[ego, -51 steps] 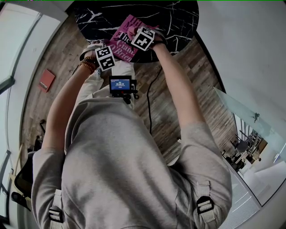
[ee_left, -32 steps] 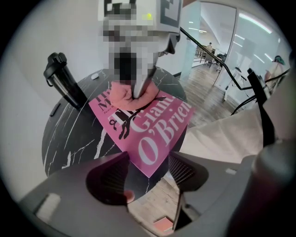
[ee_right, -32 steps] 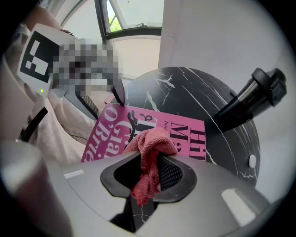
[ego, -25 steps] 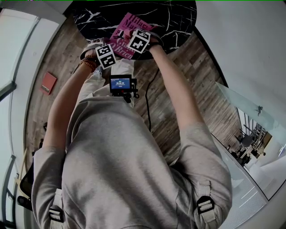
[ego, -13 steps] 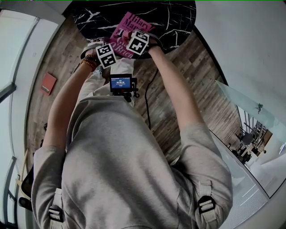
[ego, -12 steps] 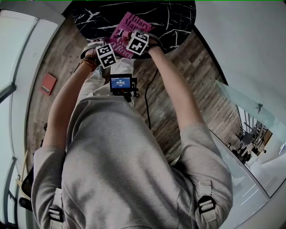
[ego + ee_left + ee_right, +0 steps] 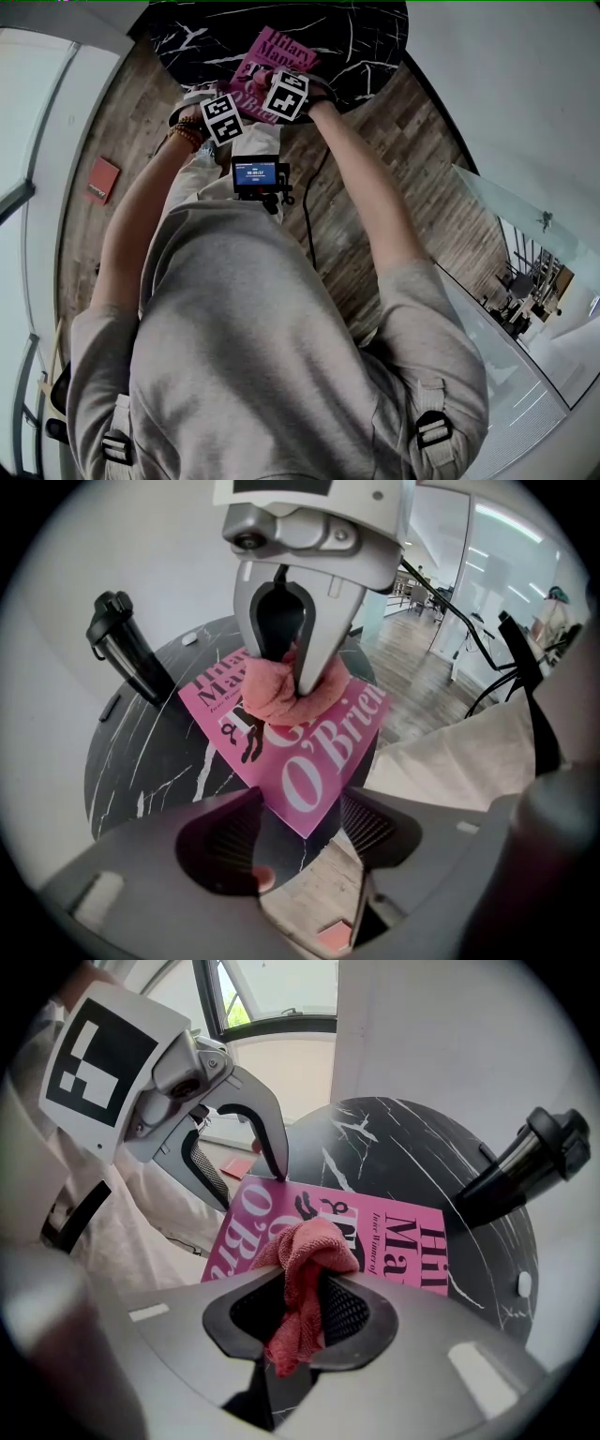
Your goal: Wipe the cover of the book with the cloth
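Note:
A pink book (image 7: 284, 49) lies flat on the round black marble table (image 7: 366, 47). My right gripper (image 7: 305, 1283) is shut on a bunched pink cloth (image 7: 309, 1251), and the cloth presses on the middle of the cover (image 7: 394, 1232). In the left gripper view that same cloth (image 7: 281, 691) sits on the book (image 7: 309, 761) under the right gripper's fingers. My left gripper (image 7: 302, 822) is open at the book's near corner, which lies between the jaws. One of its fingertips (image 7: 278, 1176) touches the book's near edge. In the head view the left gripper (image 7: 236, 103) and right gripper (image 7: 274, 77) are close together.
A black bottle (image 7: 127, 653) (image 7: 525, 1162) stands at the far side of the table, beyond the book. The table's near rim (image 7: 281, 855) lies just under the left jaws, with wooden floor below. A red flat thing (image 7: 101, 178) lies on the floor at left.
The right gripper has slid the cloth down the cover toward the near corner and the left gripper, uncovering more of the title. The left gripper has stayed put.

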{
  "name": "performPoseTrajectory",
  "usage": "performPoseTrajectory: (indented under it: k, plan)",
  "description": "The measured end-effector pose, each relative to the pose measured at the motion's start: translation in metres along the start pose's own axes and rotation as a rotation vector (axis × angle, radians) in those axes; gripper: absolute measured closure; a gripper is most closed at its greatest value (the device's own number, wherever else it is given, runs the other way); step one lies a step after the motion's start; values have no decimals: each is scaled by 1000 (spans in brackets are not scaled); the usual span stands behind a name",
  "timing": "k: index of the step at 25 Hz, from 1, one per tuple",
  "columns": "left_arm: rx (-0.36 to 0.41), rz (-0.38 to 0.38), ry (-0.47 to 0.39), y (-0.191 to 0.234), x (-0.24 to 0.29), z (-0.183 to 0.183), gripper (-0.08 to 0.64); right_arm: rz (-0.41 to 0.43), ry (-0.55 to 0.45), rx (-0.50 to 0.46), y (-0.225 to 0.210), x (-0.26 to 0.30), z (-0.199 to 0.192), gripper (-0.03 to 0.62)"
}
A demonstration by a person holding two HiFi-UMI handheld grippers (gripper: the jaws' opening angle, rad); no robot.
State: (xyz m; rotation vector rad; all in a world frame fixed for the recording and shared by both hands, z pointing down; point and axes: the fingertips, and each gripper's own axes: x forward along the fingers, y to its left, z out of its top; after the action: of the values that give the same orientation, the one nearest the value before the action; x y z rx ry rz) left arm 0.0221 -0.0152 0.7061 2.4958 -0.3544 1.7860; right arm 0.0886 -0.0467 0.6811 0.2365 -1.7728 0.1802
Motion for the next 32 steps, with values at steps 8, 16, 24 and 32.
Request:
performPoseTrajectory:
  k: [8,16,24,32]
  plan:
    - [5,-3,-5,0,-2,1,293,20,-1,-7,11,-2,2,495]
    - [8,-7,-6,0,-1,-1,293,48,-4,-11,24,0,7,494]
    - [2,-9,-5,-2,-2,-2,295,107,-28,-50,38,0,11,494]
    - [3,23,-28,-3,-5,2,298,418,-101,-125,92,-9,19,488]
